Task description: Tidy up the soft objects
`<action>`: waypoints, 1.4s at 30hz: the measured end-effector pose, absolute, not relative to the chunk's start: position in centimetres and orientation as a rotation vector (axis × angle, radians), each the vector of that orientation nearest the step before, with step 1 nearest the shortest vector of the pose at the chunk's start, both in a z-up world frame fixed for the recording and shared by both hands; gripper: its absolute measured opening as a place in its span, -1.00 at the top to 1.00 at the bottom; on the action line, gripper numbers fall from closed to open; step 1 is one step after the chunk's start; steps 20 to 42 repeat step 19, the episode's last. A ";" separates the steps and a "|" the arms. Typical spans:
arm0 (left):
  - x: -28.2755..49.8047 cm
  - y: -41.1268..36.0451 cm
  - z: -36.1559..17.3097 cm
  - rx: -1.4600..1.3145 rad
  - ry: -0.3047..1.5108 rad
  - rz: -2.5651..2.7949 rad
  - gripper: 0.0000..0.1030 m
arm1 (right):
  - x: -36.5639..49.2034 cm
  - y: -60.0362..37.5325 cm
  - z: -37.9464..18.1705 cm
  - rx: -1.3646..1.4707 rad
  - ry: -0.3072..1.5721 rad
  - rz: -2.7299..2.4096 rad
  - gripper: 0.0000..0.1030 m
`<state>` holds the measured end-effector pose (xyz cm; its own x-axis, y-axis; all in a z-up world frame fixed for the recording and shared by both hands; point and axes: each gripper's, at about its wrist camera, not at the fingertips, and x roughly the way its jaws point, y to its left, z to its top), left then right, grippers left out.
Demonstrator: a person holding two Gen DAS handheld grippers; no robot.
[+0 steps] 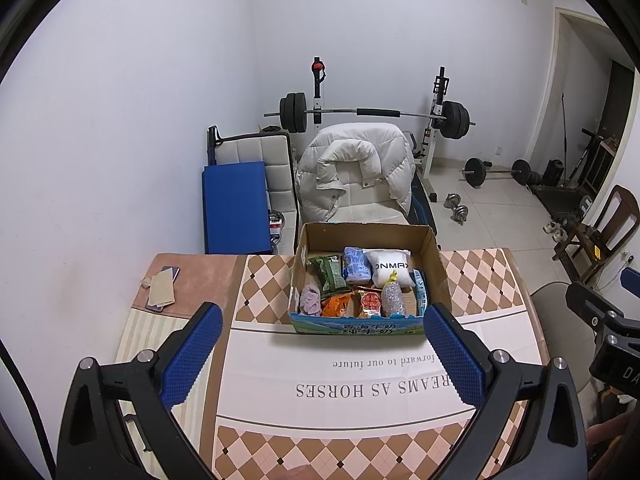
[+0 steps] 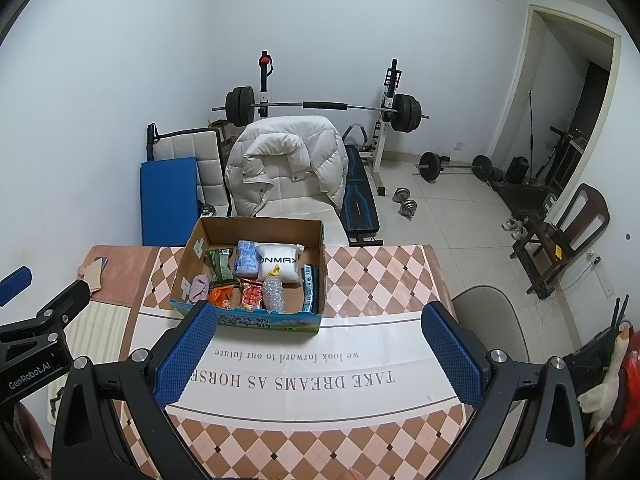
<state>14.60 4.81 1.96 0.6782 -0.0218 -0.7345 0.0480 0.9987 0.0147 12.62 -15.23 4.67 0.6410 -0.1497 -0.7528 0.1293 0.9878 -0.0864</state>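
left gripper point(image 1: 322, 354) wide open, empty | right gripper point(image 2: 320, 354) likewise; cardboard box point(image 1: 434, 256) on table point(image 1: 480, 280) holds white pouch point(image 1: 390, 268), perhaps snack packets

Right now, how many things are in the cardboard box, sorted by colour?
In the cardboard box, as far as shows:
White: 1, pouch
Green: 1, snack packet
Pale blue: 1, soft pack
Blue: 1, pack along the right wall
Purple: 1, cloth
Orange: 1, packet
Red: 1, packet
Clear: 1, bag with yellow tie
Total: 8
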 end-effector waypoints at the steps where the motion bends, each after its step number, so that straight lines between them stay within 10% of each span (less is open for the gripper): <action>1: 14.7 4.9 2.0 0.033 0.825 -0.037 -1.00 | 12.6 -15.3 4.7 -0.026 0.860 -0.158 -1.00; 42: 14.9 5.2 3.0 0.028 0.810 -0.025 -1.00 | 12.5 -15.3 4.6 -0.024 0.857 -0.157 -1.00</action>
